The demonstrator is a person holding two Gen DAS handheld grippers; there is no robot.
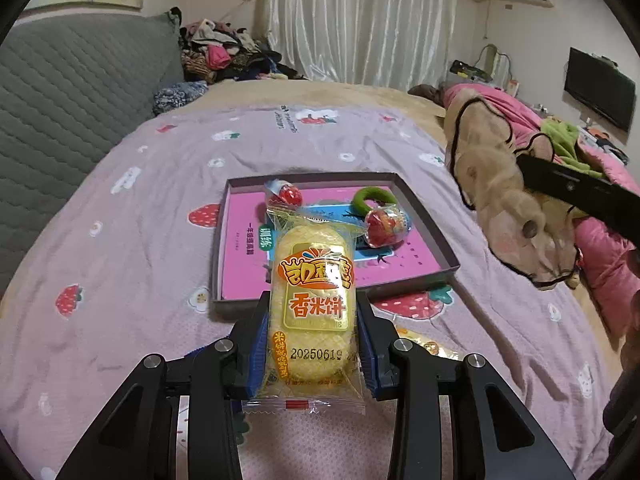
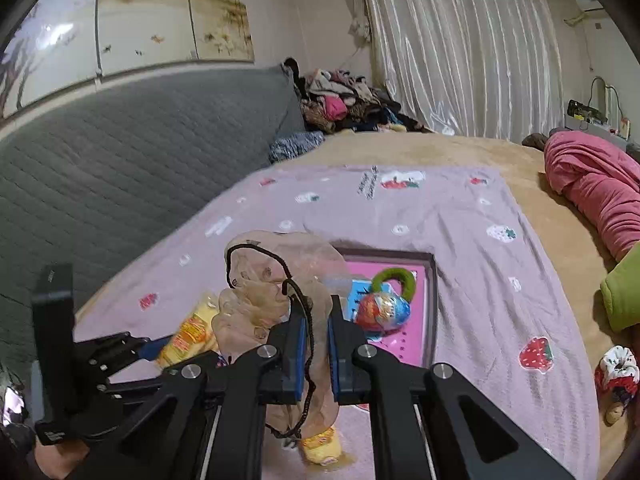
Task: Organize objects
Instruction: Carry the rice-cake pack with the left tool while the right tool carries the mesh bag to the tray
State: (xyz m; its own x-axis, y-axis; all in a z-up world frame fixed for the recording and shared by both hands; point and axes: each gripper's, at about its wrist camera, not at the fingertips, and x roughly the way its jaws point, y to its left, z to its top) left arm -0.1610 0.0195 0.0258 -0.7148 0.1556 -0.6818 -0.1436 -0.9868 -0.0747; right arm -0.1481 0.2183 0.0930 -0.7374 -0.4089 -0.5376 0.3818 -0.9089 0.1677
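My left gripper (image 1: pixel 314 300) is shut on a yellow rice-cracker packet (image 1: pixel 312 320), held lengthwise above the bed. Beyond it lies a shallow box (image 1: pixel 444 240) with a pink bottom, holding two foil candy eggs (image 1: pixel 386 226), a green ring (image 1: pixel 374 198) and a blue packet (image 1: pixel 336 216). My right gripper (image 2: pixel 318 312) is shut on a sheer beige drawstring pouch (image 2: pixel 264 284), whose black cord hangs between the pads. The pouch (image 1: pixel 516 200) dangles to the right of the box. A second yellow packet (image 2: pixel 322 446) lies on the lilac strawberry blanket (image 2: pixel 460 220) below the right gripper.
A grey quilted headboard (image 2: pixel 140 160) runs along the left. A pile of clothes (image 2: pixel 344 104) sits at the far corner by the curtains. A pink quilt (image 2: pixel 592 184) and a green cloth (image 2: pixel 624 292) lie at the right, with a red-and-white scrunchie (image 2: pixel 616 372) near the bed edge.
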